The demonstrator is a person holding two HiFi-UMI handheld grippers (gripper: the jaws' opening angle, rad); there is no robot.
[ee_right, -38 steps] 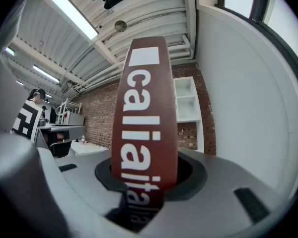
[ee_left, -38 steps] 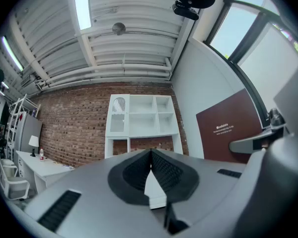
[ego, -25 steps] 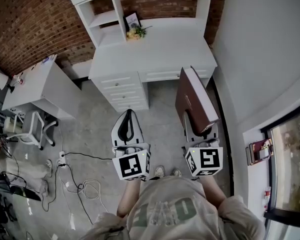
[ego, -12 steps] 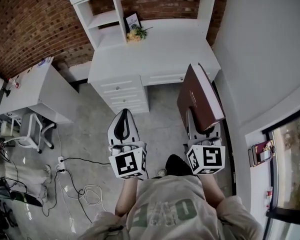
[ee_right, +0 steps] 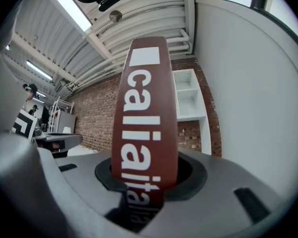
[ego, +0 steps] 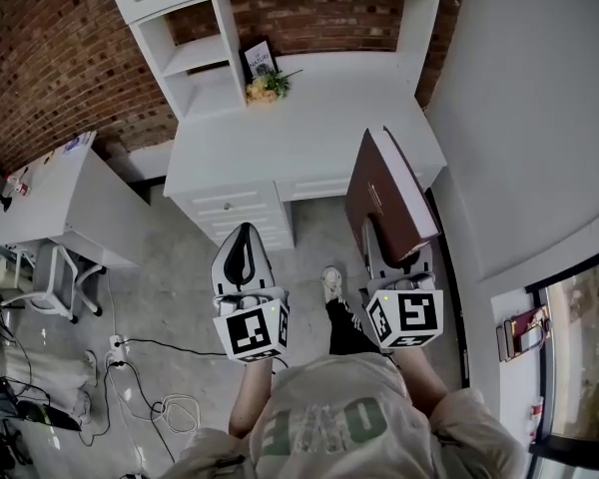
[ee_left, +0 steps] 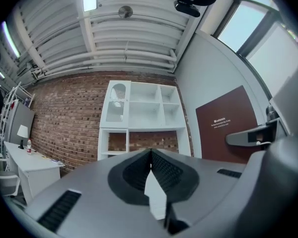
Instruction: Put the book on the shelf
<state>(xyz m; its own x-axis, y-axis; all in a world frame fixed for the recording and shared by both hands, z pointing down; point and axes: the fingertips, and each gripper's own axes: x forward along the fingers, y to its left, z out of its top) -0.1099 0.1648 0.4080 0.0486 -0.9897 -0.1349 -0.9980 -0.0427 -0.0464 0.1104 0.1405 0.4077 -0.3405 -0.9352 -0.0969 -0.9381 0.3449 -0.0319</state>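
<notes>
The carry seems under way: the right gripper (ego: 397, 267) clamps the upright maroon hardcover book (ego: 389, 193) near the white desk (ego: 299, 128), the left gripper (ego: 244, 236) is pinched shut and empty, and next the book likely needs raising to the white cubby shelf (ego: 195, 53).

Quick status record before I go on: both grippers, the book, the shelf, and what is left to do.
left gripper: fingers shut, nothing between them
right gripper: shut on the book
book: brown, held on edge, sticking forward from the fingers, not on the shelf yet
shelf: white unit on the desk, against the brick wall
flowers: on the desk, at the foot of the shelf
left to do: carry the book to the shelf and set it in
</notes>
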